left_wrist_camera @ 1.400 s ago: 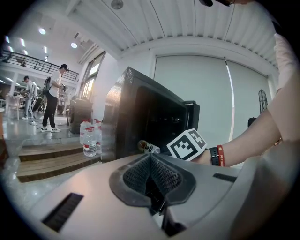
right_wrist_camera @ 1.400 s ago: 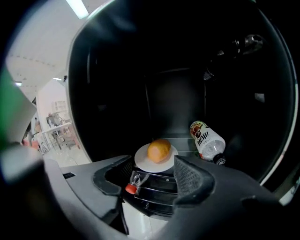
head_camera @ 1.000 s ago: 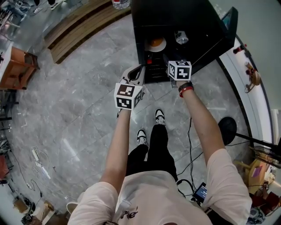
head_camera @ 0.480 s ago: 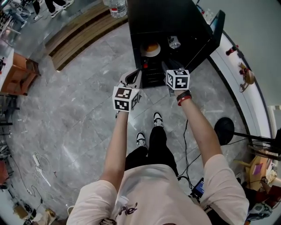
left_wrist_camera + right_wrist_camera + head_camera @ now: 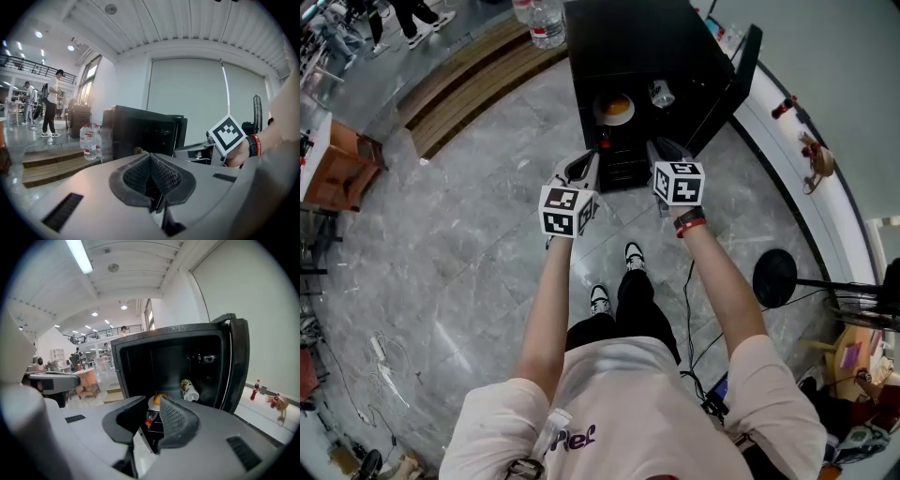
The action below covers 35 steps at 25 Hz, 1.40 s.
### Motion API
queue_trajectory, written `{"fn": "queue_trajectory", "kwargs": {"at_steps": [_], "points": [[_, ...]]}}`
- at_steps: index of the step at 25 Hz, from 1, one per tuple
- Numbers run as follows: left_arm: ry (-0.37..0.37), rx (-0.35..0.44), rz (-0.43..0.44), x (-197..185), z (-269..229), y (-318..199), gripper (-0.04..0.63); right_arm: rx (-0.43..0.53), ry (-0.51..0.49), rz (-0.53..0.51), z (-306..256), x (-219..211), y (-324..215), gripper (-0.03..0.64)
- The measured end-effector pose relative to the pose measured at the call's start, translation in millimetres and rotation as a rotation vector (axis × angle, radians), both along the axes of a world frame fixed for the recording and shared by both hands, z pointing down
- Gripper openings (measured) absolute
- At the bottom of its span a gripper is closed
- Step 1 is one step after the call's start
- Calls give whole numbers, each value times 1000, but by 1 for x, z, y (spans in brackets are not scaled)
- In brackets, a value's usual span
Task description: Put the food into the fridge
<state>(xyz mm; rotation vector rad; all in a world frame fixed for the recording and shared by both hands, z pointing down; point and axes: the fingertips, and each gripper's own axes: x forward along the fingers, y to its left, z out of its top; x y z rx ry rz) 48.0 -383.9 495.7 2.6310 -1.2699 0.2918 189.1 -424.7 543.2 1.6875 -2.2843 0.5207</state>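
Note:
The black fridge (image 5: 647, 56) stands with its door (image 5: 736, 80) swung open to the right. Inside are a plate with orange food (image 5: 613, 108) (image 5: 157, 401), a can (image 5: 662, 94) (image 5: 189, 389) lying on its side, and lower down a red-capped bottle (image 5: 605, 143) (image 5: 148, 422). My left gripper (image 5: 586, 167) (image 5: 151, 176) hovers before the fridge's lower left, shut with nothing held. My right gripper (image 5: 661, 148) (image 5: 149, 408) hangs before the opening; its jaws have just been closing, a gap remains and nothing is between them.
Water bottles (image 5: 539, 19) stand on wooden steps (image 5: 459, 66) left of the fridge. An orange-brown table (image 5: 337, 150) is at far left. A white ledge (image 5: 806, 206) with a red bottle (image 5: 783, 106) curves along the right, by a round black stand base (image 5: 778, 277). People stand far off (image 5: 50, 105).
Both grippers have drawn back a little from the fridge front and risen. The fridge now sits farther up and left in the head view. Its contents have not moved.

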Motion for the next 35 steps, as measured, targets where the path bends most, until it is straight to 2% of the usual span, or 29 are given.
{"fn": "queue_trajectory", "kwargs": {"at_steps": [16,21,27,35], "points": [[14,35,-32,-37,-39,38,18,122,-9,98,-80,13,58,34],[16,48,-42,-52,-43,52,18,148,-4,109,-89,8,78,23],[-22,90,-63,-74,-55,79,18,167,-22,118,-98,-5,109,14],[-15,110,-110,-94,-59,97,18,214,-23,138,-104,-16,133,11]]}}
